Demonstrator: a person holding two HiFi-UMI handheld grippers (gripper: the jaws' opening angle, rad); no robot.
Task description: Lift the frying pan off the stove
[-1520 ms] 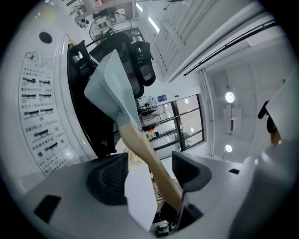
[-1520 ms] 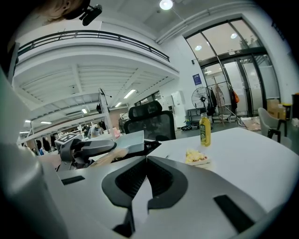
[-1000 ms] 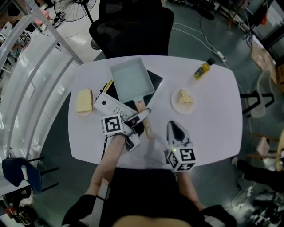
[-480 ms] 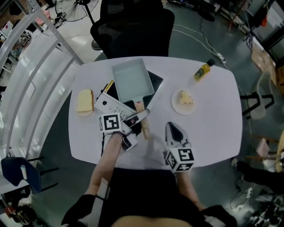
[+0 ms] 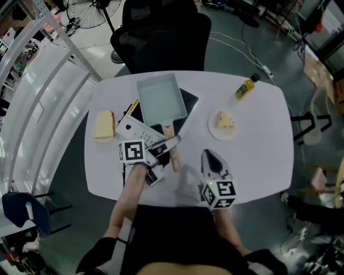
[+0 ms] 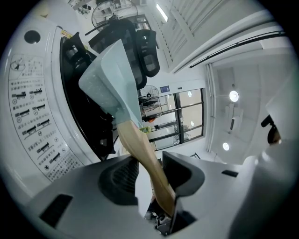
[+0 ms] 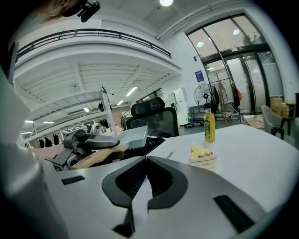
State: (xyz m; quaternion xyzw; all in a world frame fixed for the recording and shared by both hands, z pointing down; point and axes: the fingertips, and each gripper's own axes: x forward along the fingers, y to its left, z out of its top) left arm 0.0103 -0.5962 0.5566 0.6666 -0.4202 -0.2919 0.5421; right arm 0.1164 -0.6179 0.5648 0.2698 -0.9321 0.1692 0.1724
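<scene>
While the white table (image 5: 258, 161) takes up the middle of the head view, a black office chair (image 5: 161, 37) stands at its far side on a grey floor (image 5: 242, 48), and a fan (image 5: 88, 11) stands in the far left corner. On the table lie a slice of bread (image 5: 104, 124) at the left, a plate (image 5: 212, 127) of food at the right and a yellow bottle (image 5: 246, 85) near the far right edge.

Set against a second ago, almost nothing has moved: both grippers and the pan sit where they did.

Over the black glass of the stove (image 5: 189, 100) sits the frying pan (image 5: 160, 98), pale and rectangular; whether its bottom touches the glass cannot be told. Its wooden handle (image 5: 175, 162) points toward the person and runs between the jaws of the left gripper (image 5: 169, 146), which are closed on it. To the right of the handle, the right gripper (image 5: 210, 154) rests apart from it, its jaws together with nothing between them.
</scene>
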